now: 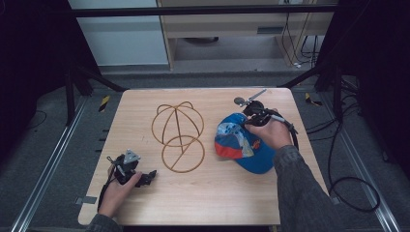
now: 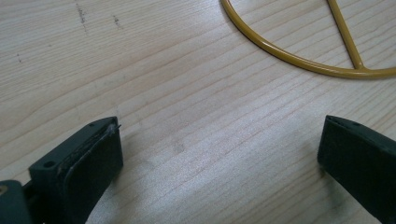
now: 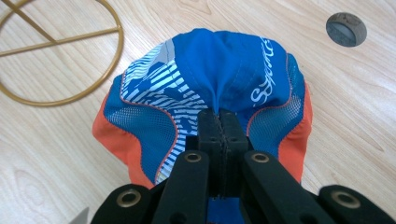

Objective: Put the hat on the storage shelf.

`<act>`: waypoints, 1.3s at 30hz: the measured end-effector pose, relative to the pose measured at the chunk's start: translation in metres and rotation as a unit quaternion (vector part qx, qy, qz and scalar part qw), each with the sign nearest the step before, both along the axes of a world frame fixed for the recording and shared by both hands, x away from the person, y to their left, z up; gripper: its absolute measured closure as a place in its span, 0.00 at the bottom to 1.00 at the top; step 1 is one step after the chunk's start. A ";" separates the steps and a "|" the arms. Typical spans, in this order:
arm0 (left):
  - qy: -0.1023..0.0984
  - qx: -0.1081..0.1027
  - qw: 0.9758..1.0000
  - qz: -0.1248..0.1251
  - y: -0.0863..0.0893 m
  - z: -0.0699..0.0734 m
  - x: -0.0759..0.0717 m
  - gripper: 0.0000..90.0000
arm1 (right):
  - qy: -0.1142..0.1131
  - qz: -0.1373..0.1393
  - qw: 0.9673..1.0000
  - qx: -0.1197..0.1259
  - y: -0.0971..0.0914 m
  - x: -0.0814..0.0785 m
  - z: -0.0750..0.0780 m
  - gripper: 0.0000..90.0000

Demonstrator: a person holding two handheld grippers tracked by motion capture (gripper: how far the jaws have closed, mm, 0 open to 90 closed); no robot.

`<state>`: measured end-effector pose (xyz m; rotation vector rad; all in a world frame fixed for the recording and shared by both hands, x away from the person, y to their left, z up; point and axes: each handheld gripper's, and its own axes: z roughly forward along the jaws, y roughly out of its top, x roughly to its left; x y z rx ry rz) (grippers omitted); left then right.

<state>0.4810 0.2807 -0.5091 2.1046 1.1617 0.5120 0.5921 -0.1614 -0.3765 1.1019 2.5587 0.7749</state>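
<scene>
The right gripper (image 3: 219, 114) is clamped on a pinch of the cap (image 3: 205, 79), which looks light and floppy, best held by its crown fabric.

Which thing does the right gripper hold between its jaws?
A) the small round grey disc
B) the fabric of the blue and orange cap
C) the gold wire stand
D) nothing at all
B: in the right gripper view the right gripper has its jaws shut together, pinching a fold of the cap fabric.
</scene>
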 end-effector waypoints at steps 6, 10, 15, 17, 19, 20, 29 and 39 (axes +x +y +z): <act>0.000 0.000 1.000 -0.001 0.000 0.000 0.000 0.00 | -0.011 0.002 1.000 0.019 -0.005 -0.008 0.011 1.00; 0.002 0.001 1.000 -0.003 0.000 0.000 0.000 0.00 | -0.020 0.003 0.999 0.031 -0.008 -0.014 0.018 1.00; 0.002 0.001 1.000 -0.003 0.001 0.000 0.000 0.00 | -0.028 0.004 0.999 0.040 -0.010 -0.020 0.026 1.00; 0.002 0.001 1.000 -0.003 0.000 0.000 0.000 0.00 | -0.032 0.005 0.999 0.042 -0.010 -0.022 0.030 1.00; 0.002 0.001 1.000 -0.003 0.001 0.000 -0.001 0.00 | -0.037 0.007 0.998 0.044 -0.011 -0.023 0.032 1.00; 0.001 0.002 1.000 -0.003 0.001 0.000 -0.001 0.00 | -0.037 0.006 0.998 0.045 -0.011 -0.024 0.034 1.00; 0.001 0.000 1.000 -0.002 0.000 0.000 -0.001 0.00 | -0.051 0.001 0.997 0.059 -0.016 -0.031 0.050 1.00; 0.001 0.000 1.000 -0.002 0.000 0.000 -0.001 0.00 | -0.070 -0.006 0.995 0.075 -0.023 -0.037 0.067 1.00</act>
